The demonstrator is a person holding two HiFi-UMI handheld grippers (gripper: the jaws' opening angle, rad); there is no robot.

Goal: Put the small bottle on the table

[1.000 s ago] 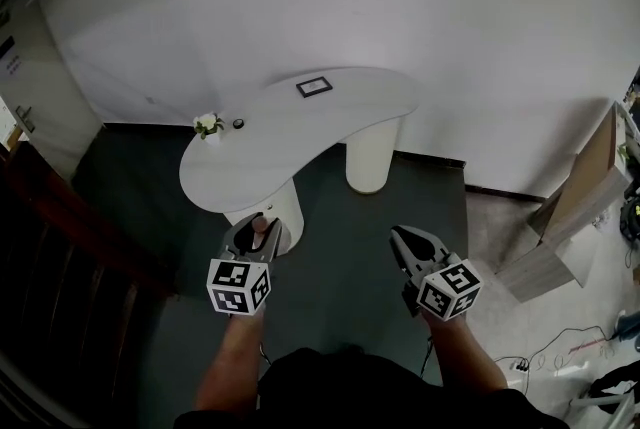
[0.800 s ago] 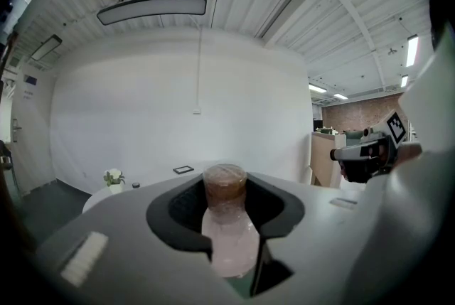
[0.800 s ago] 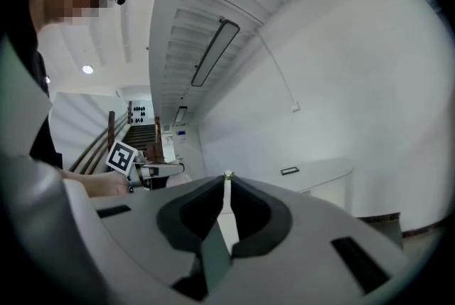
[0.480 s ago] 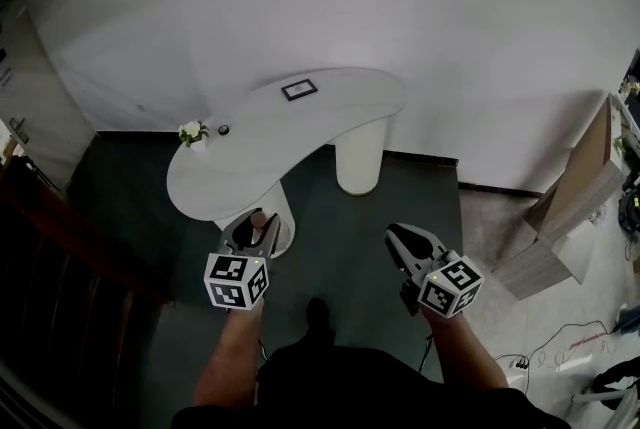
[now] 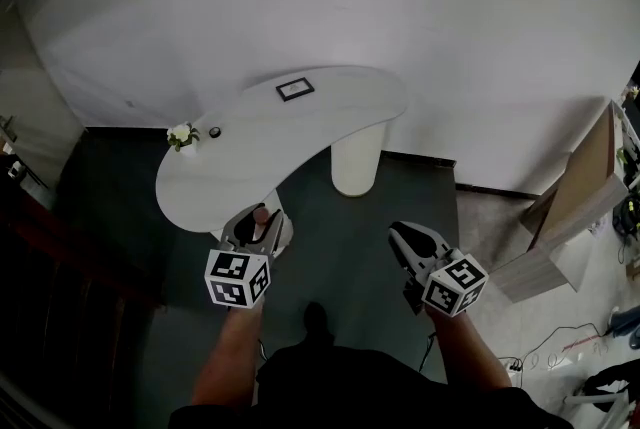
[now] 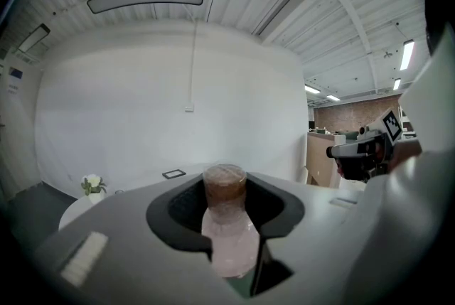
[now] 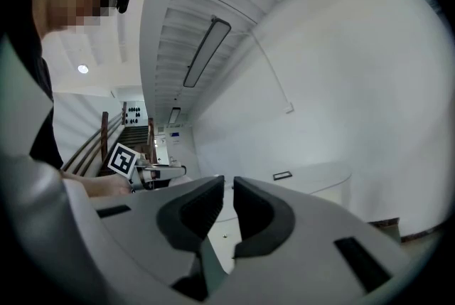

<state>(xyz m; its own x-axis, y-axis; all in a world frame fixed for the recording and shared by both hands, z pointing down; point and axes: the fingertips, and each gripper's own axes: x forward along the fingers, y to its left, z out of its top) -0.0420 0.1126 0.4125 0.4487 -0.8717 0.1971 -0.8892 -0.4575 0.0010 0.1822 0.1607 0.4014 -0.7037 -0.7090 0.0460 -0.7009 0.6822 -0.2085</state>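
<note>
A small clear bottle [image 6: 226, 232] with a brown cap stands upright between the jaws of my left gripper [image 6: 226, 184], which is shut on it. In the head view the bottle [image 5: 260, 214] hangs over the dark floor, just in front of the near edge of the white curved table [image 5: 330, 117]. My right gripper [image 5: 398, 233] is held off to the right over the floor. In its own view the right gripper [image 7: 229, 184] has its jaws together with nothing between them. The table [image 7: 320, 179] shows ahead of it.
On the table are a small white flower pot [image 5: 181, 134], a dark round object [image 5: 214, 131] and a black-framed card [image 5: 294, 89]. A thick white table leg [image 5: 357, 157] stands under the far side. A wooden cabinet [image 5: 570, 217] and floor cables [image 5: 560, 357] lie right; a dark stair rail is left.
The table has drifted left and a little nearer in the head view as the person steps toward it. Both grippers keep their pose, the bottle still in the left one.
</note>
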